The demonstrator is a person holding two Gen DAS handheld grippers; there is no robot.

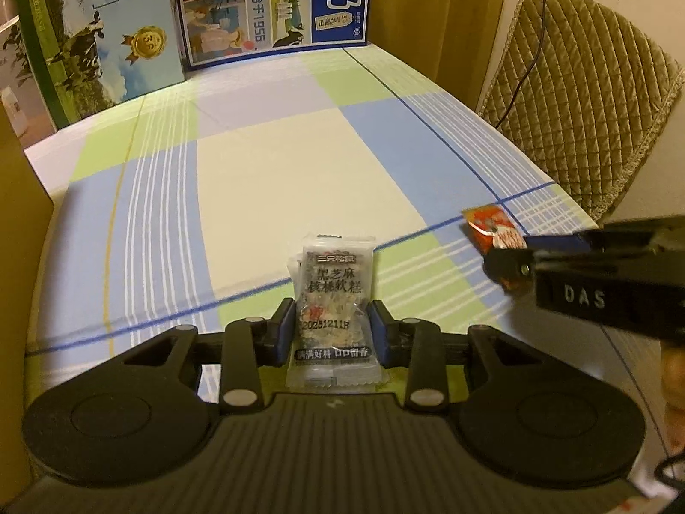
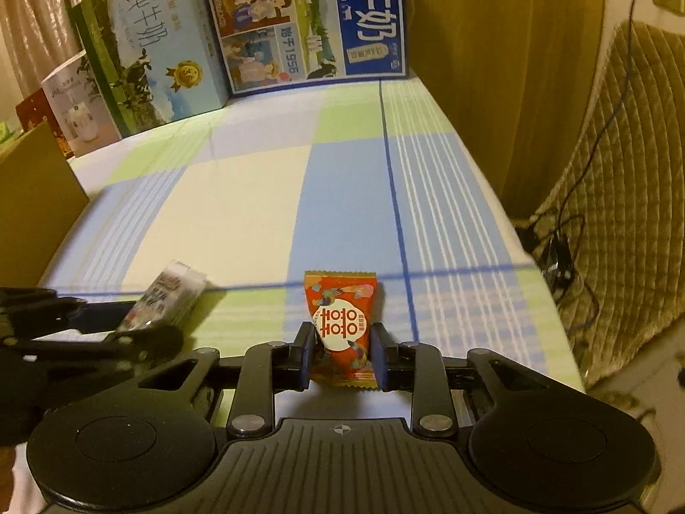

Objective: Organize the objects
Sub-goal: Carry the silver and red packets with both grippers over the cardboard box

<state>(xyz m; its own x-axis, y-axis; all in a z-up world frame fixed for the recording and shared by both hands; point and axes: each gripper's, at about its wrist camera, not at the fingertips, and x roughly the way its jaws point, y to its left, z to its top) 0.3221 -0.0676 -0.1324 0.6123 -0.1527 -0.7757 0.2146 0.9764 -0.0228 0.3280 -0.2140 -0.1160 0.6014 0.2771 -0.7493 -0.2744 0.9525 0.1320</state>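
Left wrist view: the sesame walnut cake packet sits clamped between the left gripper pads above the checked tablecloth. The right gripper pinches a red candy packet the same way. Both wrappers are slick and lightly pinched, so a quick swing could slip either, or knock the grippers together, near the milk cartons
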